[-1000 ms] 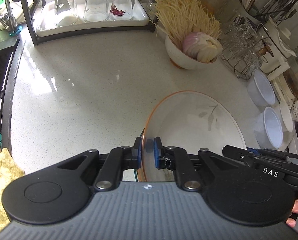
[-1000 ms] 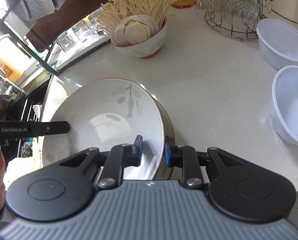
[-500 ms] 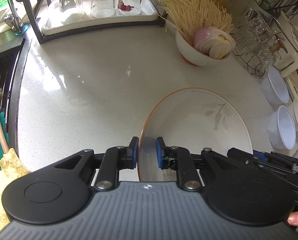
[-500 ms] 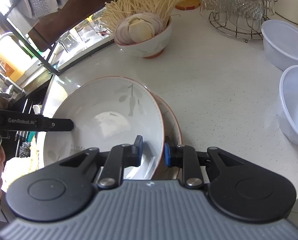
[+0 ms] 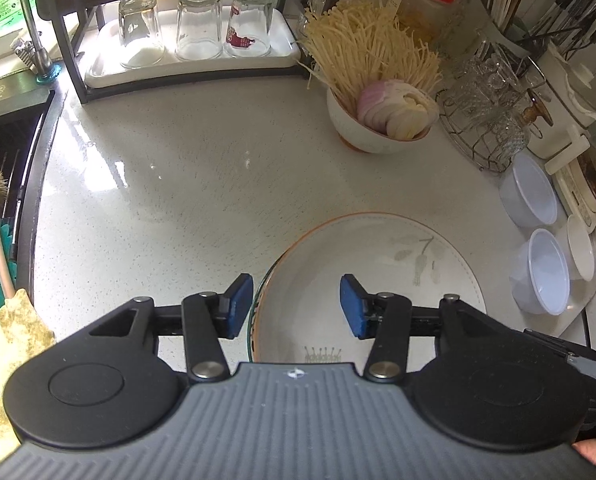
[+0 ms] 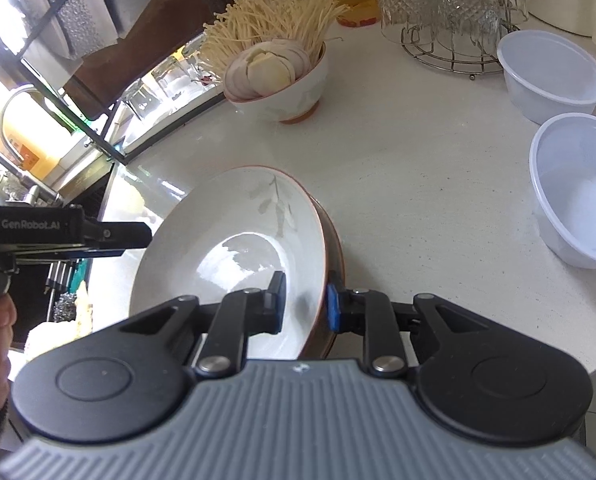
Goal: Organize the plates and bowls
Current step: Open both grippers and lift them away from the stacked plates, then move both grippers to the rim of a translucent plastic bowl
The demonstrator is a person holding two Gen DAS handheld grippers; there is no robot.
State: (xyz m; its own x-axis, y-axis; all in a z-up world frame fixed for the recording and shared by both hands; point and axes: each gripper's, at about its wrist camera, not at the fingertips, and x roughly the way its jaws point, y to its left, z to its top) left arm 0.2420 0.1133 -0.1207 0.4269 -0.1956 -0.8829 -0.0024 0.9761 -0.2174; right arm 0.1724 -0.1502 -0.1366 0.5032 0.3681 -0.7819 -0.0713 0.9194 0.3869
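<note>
1. On the white counter (image 5: pixel 186 184), near its front edge, the deep plate (image 6: pixel 234 248) lies on a second plate (image 6: pixel 331 248).
2. Left gripper (image 5: pixel 296 306) is opening, its pads off the rim; right gripper (image 6: pixel 303 304) pinches the upper plate's rim.
3. Advice: release only when both plates sit concentric.
4. The lower plate is mostly hidden.

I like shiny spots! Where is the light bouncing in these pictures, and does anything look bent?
Left wrist view: window glare whitens the countertop near the sink, and the dark rack leans, bent by the fisheye lens. Right wrist view: a bright reflection sits inside the plate, and the window corner is washed out.
</note>
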